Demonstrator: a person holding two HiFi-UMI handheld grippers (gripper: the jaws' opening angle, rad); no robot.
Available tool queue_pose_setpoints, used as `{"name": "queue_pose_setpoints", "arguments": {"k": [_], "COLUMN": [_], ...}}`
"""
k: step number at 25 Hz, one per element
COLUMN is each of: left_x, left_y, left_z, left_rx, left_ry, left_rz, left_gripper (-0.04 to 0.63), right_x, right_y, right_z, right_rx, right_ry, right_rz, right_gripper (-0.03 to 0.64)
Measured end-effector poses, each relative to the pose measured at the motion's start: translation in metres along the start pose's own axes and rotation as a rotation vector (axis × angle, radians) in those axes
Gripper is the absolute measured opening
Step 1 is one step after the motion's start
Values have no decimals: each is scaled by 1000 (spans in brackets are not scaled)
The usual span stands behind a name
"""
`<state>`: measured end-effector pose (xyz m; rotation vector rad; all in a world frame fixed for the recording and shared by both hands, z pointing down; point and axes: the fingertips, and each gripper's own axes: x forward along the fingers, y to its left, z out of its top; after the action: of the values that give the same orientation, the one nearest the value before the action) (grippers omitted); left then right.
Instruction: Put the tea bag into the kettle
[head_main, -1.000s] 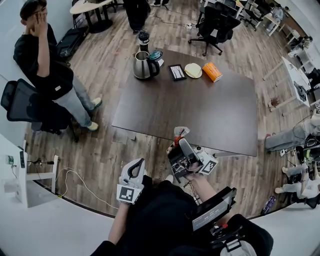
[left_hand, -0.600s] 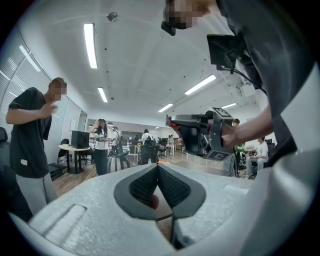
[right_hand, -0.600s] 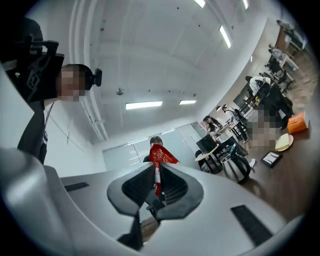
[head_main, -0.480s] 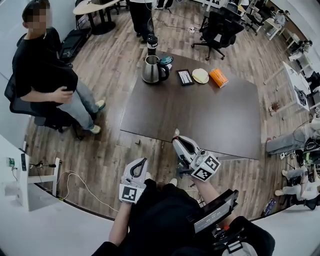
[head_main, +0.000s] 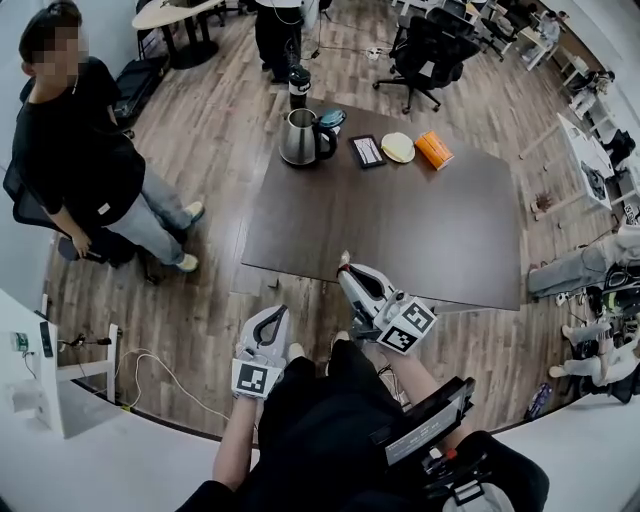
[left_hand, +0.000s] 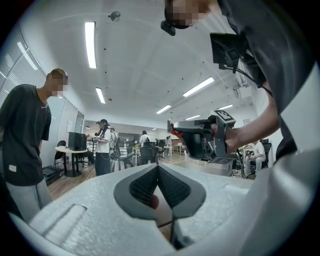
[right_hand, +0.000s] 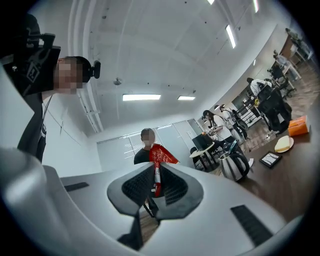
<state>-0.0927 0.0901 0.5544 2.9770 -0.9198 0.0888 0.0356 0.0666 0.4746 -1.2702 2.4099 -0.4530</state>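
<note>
A wood-floored open office lay around a dark brown table (head_main: 400, 230), and the wearer stood at its near edge with both tools short of the tabletop.

Nearest, the left gripper (head_main: 274, 314) pointed level over the floor. In its own view the jaws met at the tips and gripped nothing. Just to its right, the right gripper (head_main: 345, 268) reached the table's near edge, its narrow jaws pinched on the tea bag (right_hand: 161, 156). The red packet stood upright between the pads, with its top corner sticking out past the tips.

The middle of the table was bare. The kettle (head_main: 298, 138) stood at the far left corner, well apart from the tea bag, handle turned to the right. A teal object (head_main: 331, 118) sat just behind it and a dark tumbler (head_main: 298, 86) beyond. Along that far edge to the right lay a black tray (head_main: 367, 151), a pale round plate (head_main: 397, 147) and an orange box (head_main: 434, 149). A person in black (head_main: 75, 150) stood on the floor off to the left.

The step in hand looked like the carry across the table. To do it well, the pinch should hold firm so the thin packet does not slip. The approach should come from the open side, clear of the handle and the tumbler. Whether the lid was open could not be told from here, so the free left gripper may have to deal with it first. The bag should be let go only once it hangs squarely over the mouth.
</note>
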Motion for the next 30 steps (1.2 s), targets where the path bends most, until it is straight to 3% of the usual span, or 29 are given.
{"name": "queue_pose_setpoints", "arguments": {"k": [15,24,30], "left_x": [127,179,196], "left_y": [-9,-22,-24], "left_z": [21,6,-9], "left_rx": [64,-12,-32], "left_ry": [38,76,121], "left_rz": [-22,78,41], "left_gripper": [3,3,3], "right_x": [11,4,3], "right_y": [-106,-173,-191], "right_z": [25,29,32], "right_rx": [54,85,76], "right_ry": [-5,30,47], "right_rz": [26,73,40], "right_gripper": [37,37,37]}}
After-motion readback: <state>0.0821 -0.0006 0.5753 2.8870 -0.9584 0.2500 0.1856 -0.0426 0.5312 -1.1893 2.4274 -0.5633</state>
